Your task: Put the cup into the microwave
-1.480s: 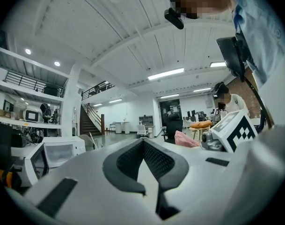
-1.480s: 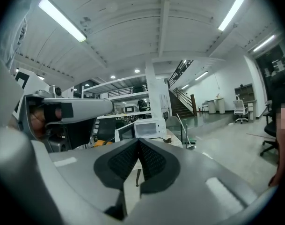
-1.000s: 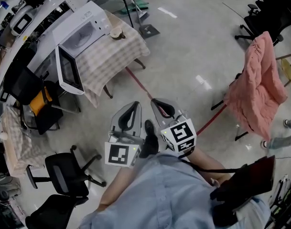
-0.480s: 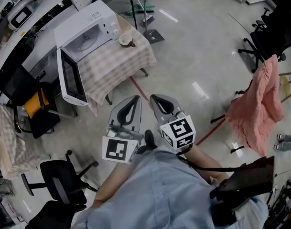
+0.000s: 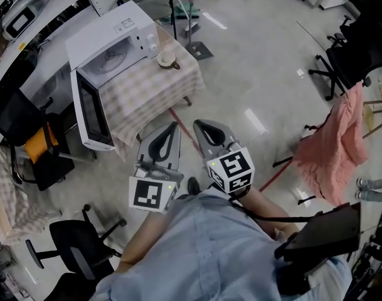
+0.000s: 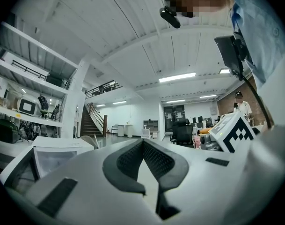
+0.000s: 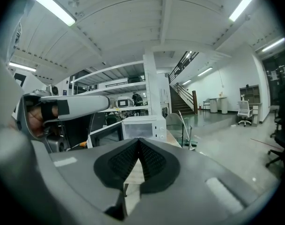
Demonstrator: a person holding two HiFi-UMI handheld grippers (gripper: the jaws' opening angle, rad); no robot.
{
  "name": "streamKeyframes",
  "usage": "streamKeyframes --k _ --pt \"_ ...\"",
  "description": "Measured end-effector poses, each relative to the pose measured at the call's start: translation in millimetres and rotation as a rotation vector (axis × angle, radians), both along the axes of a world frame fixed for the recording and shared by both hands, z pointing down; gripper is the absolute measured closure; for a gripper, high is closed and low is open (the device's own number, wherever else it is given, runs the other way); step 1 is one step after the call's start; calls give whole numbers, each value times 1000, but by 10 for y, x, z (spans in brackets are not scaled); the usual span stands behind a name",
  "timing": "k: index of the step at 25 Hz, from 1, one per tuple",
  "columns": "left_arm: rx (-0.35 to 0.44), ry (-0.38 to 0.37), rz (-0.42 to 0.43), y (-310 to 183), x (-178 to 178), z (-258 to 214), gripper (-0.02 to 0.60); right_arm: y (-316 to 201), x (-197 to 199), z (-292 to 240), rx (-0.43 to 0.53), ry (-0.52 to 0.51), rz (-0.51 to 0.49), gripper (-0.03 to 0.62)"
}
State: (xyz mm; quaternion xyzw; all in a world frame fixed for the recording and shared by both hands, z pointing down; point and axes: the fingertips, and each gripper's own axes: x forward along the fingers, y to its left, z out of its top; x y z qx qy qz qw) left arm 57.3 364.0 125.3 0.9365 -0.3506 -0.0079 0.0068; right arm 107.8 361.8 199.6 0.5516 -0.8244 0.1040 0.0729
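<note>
— Head view first: what surface, what room?
— A small table under a beige checked cloth [image 5: 147, 91] stands on a pale polished floor [image 5: 241, 61] in an open workshop, with a black office chair [image 5: 78, 246] and a pink cloth draped over a chair [image 5: 332, 143] around it.
— And the cup?
— The small beige cup [image 5: 167, 59] stands at the cloth's far corner, just beside the white microwave [image 5: 106, 39], whose door [image 5: 90, 108] hangs open. It is too small to tell whether anything is in it.
— The hands?
— They sit side by side before the person's light blue shirt [image 5: 203, 249], pointing toward the table, well apart from it. The left gripper [image 5: 172, 130] has its jaws pressed together on nothing; the right gripper [image 5: 200, 127] likewise.
</note>
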Motion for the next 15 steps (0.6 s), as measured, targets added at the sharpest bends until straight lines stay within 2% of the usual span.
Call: streamKeyframes --k 8,15 --pt "-38 -11 6 -260 119 133 577 -237 137 117 -30 -12 14 592" --pt "-61 -35 -35 -733 256 229 577 -712 310 241 -51 -38 -9 592"
